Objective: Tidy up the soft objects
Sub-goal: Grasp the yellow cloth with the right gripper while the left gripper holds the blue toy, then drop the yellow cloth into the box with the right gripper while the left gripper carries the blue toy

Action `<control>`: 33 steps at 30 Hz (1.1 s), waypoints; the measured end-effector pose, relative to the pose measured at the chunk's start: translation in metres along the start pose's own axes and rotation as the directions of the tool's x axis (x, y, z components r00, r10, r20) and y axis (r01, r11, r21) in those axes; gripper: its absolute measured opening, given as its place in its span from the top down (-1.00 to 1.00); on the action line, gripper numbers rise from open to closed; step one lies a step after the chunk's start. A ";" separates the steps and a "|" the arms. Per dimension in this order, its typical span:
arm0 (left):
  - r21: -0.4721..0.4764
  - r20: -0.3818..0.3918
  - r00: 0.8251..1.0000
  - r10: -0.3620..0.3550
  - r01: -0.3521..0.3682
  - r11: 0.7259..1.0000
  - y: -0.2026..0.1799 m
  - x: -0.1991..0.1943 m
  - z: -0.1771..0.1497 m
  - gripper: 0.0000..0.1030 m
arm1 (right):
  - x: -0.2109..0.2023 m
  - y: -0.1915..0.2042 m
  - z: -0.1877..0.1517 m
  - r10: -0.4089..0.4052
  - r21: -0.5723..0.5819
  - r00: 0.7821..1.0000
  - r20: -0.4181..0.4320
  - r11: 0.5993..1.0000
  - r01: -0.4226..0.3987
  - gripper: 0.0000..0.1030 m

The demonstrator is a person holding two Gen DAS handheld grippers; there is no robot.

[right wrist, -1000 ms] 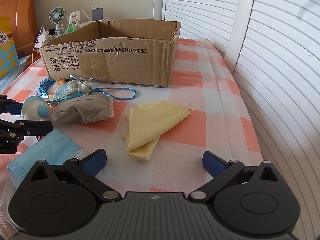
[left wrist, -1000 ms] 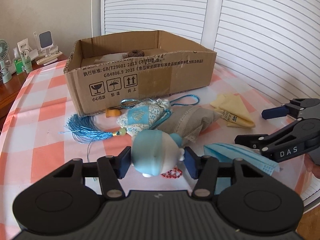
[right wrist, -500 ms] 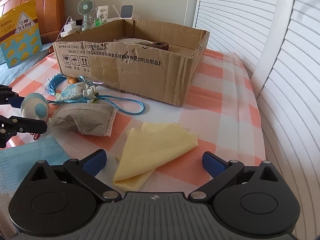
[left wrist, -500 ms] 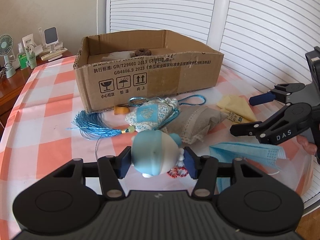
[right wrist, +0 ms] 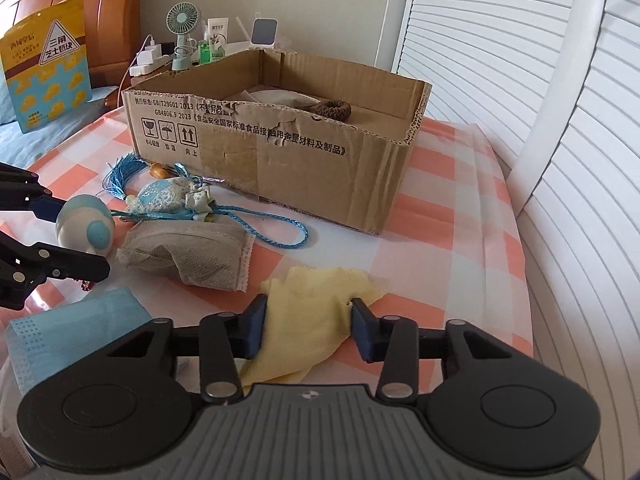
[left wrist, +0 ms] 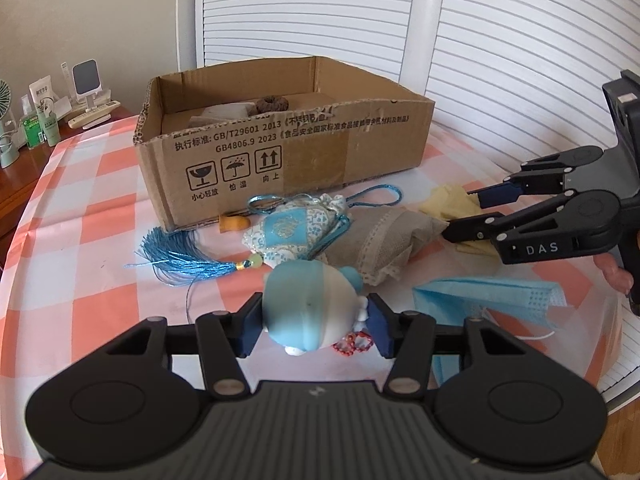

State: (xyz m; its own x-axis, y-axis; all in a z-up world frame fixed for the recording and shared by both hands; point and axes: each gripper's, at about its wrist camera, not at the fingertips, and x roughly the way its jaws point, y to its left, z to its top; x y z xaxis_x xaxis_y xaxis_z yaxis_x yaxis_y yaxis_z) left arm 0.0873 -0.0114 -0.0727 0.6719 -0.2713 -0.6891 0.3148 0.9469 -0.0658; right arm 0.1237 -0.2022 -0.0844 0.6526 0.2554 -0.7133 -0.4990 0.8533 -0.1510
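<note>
On the pink-and-white checked tablecloth, both tools are busy at once. The left gripper clamps a rounded blue-and-white plush toy between its pads, low over the cloth in front of the cardboard box. The right gripper has just been closing around the yellow cloth; the fabric lies between its jaws and bunches against both pads, though I cannot be sure the pinch is firm.

Risks, as I judge them: that thin cloth could slide out of a shallow pinch, or a trailing corner could catch the box wall on the way in. The plush is smooth and egg-shaped, so it may squirt sideways under pressure, and a red beaded loop hanging below it could snag.

Textures vary. 1 grey linen sachet looks coarse and lace-edged; 1 blue patterned pouch carries a silky tassel and braided cord. 1 pleated blue face mask lies flat and papery, near the plush. Corrugated box edges are torn and rough.
</note>
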 end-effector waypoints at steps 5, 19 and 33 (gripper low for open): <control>0.024 -0.008 1.000 -0.020 0.020 0.999 -0.001 -0.003 0.001 -0.01 | -0.004 0.000 0.000 -0.011 0.014 1.000 -0.009 1.000 0.011 0.56; 0.075 -0.006 0.998 -0.059 0.059 0.995 0.002 -0.034 0.007 0.02 | -0.043 -0.001 0.005 -0.049 0.021 0.999 0.023 0.999 0.049 0.68; 0.088 0.025 0.997 -0.074 0.071 0.994 0.013 -0.064 0.019 0.05 | -0.079 0.007 0.060 -0.030 -0.031 0.988 0.153 0.999 0.035 0.68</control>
State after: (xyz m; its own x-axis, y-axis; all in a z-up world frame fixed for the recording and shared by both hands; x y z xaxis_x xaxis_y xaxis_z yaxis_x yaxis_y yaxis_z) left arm 0.0609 0.0146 -0.0159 0.6635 -0.3444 -0.6642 0.4196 0.9063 -0.0508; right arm 0.1033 -0.1894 0.0121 0.7472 0.2962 -0.5950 -0.4932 0.8471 -0.1977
